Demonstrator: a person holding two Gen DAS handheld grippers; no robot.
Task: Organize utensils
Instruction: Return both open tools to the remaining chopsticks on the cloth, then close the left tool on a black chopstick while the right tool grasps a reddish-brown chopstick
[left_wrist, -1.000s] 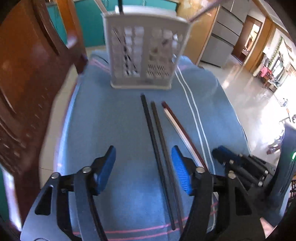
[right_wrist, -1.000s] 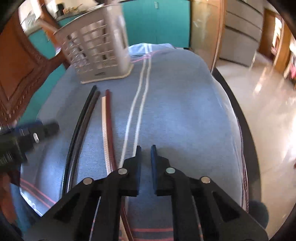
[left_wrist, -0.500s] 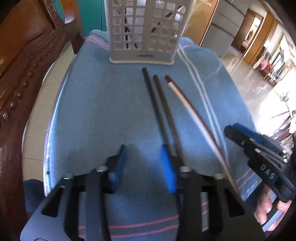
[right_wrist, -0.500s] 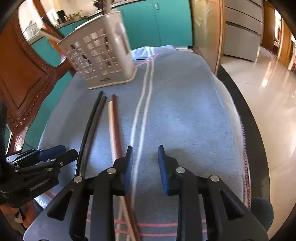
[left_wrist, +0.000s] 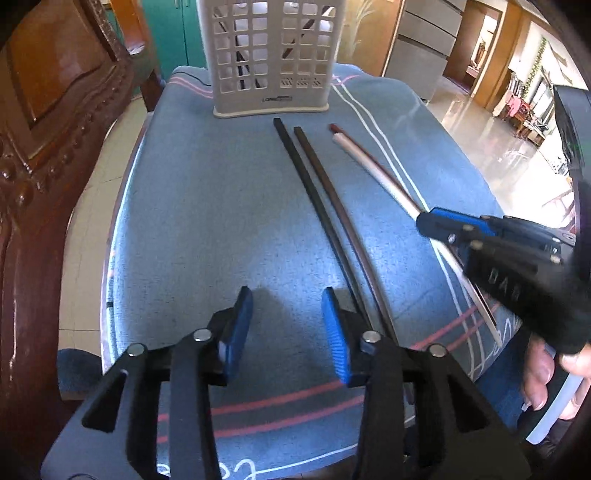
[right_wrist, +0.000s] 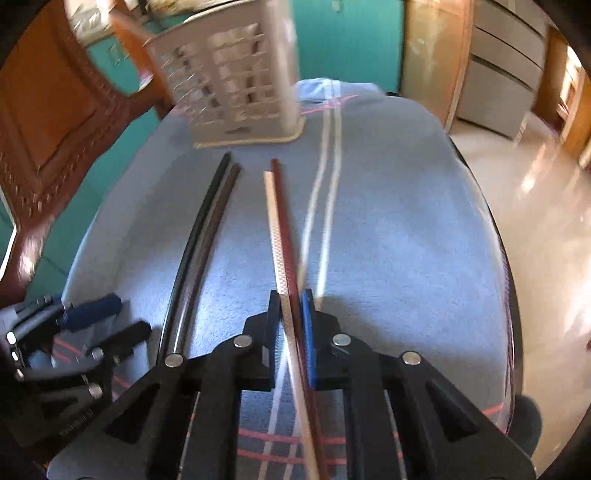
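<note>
A blue striped cloth (left_wrist: 221, 206) covered the tabletop, with teal cabinets (right_wrist: 347, 40) behind. Four chopsticks lay at 6 o'clock from one basket (left_wrist: 271, 55). Right tool (right_wrist: 290, 308) clenched the red-and-white pair (right_wrist: 282, 236); left tool (left_wrist: 286, 325) was released beside the black pair (left_wrist: 314, 184).

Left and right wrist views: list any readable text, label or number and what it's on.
"DAN", partly readable: side of the right gripper.
Small dark label on the utensil basket base: too small to read.
White script on the blue cloth near edge: not legible.
Embossed text on the left gripper body: blurred.
</note>
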